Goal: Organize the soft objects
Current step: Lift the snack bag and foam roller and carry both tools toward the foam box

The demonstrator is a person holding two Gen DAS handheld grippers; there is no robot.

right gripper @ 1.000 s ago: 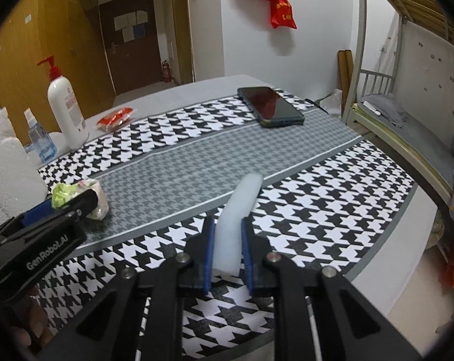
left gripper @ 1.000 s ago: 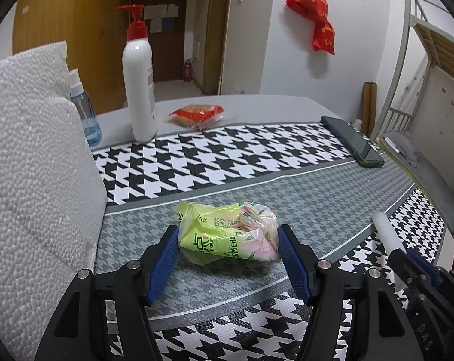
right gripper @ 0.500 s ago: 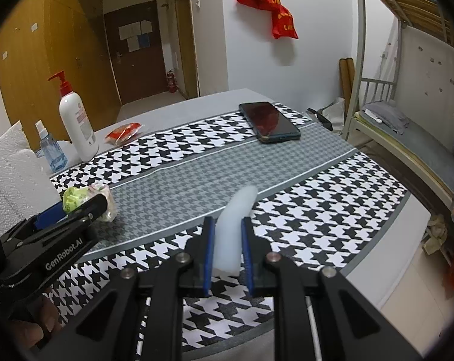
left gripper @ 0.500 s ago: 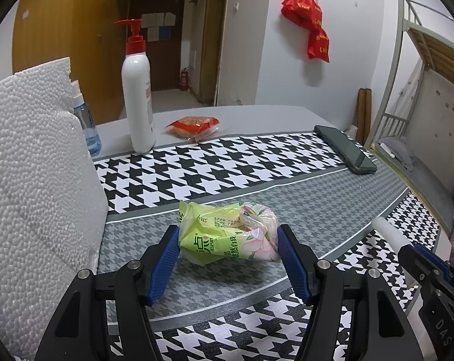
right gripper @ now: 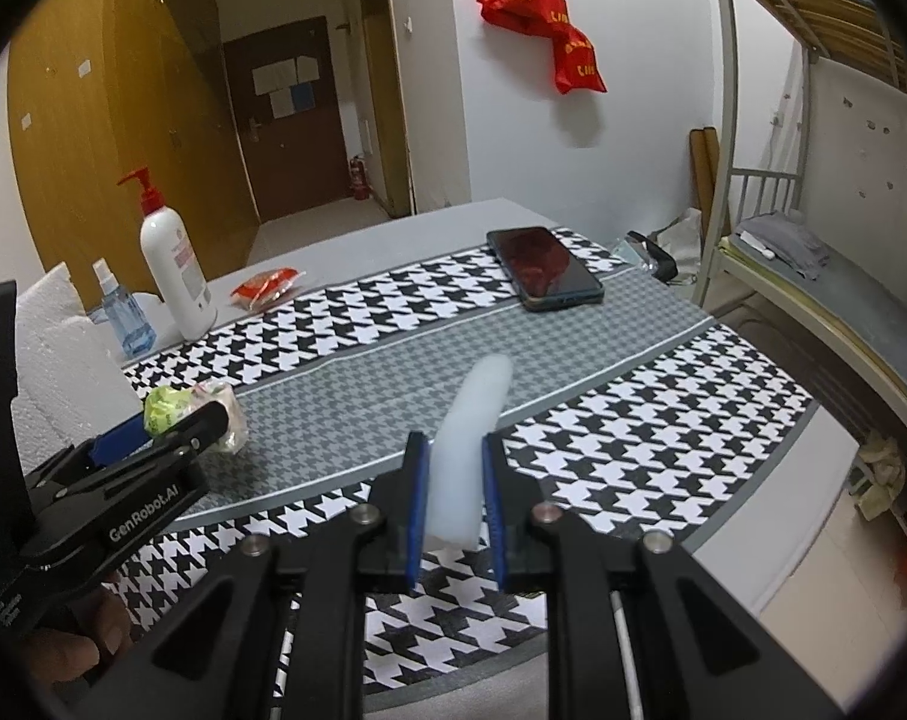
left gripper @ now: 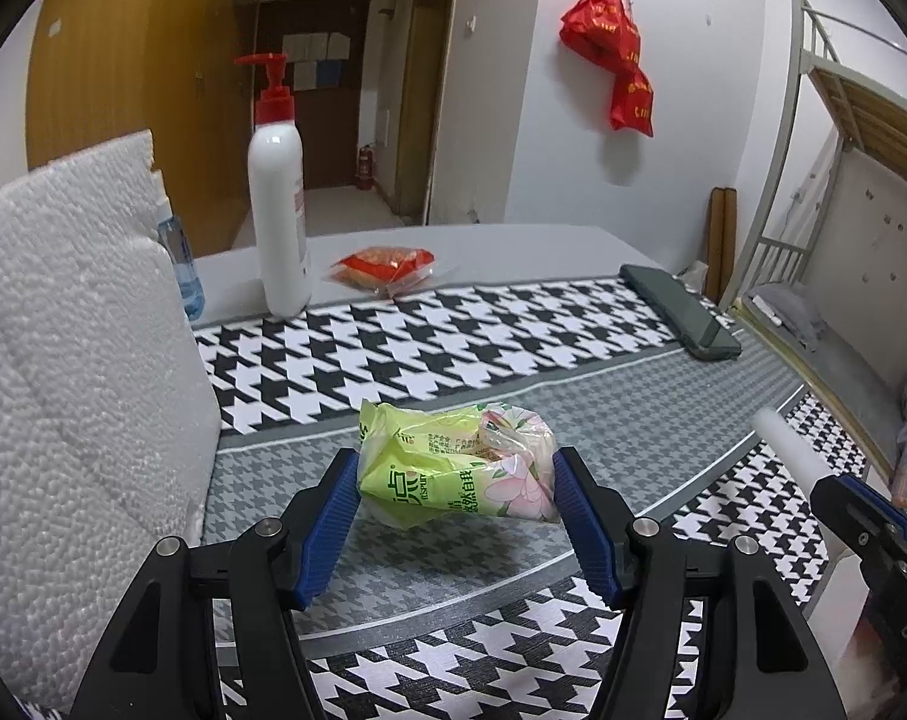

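Foam comes first in our account: the right claw (right gripper: 453, 501) is clamped on a white foam stick (right gripper: 468, 438), which rises forward from between the blue pads and stands above the houndstooth cloth (right gripper: 633, 420) of the desk (right gripper: 393, 228). From the left wrist view we see only the far tip of that stick (left gripper: 786, 450) poking up at the right edge, with part of the right claw's black body below it; how it is gripped shows only in the right wrist view.

The left claw (left gripper: 456, 501) is closed on a green tissue pack (left gripper: 459, 468), one blue pad pressing on each end of it. In this view we see the pack's shadow on the grey band of the cloth beneath it, so the pack looks lifted a little off the desk. From the right wrist view we see the same pack (right gripper: 192, 408) only in part, behind the black arm of the left claw (right gripper: 171, 426), and we cannot tell the grip from there.

A white foam block (left gripper: 75, 390) fills the left side of the left wrist view, just beside the claw; in the other view only a corner of it shows. Behind it stand a pump bottle (left gripper: 279, 204) and a small blue spray bottle (right gripper: 120, 315), whose spray head shows clearly only in the right wrist view. A red snack packet (left gripper: 384, 264) lies near the pump bottle, and a dark phone (right gripper: 543, 267) lies face up at the far right of the cloth.
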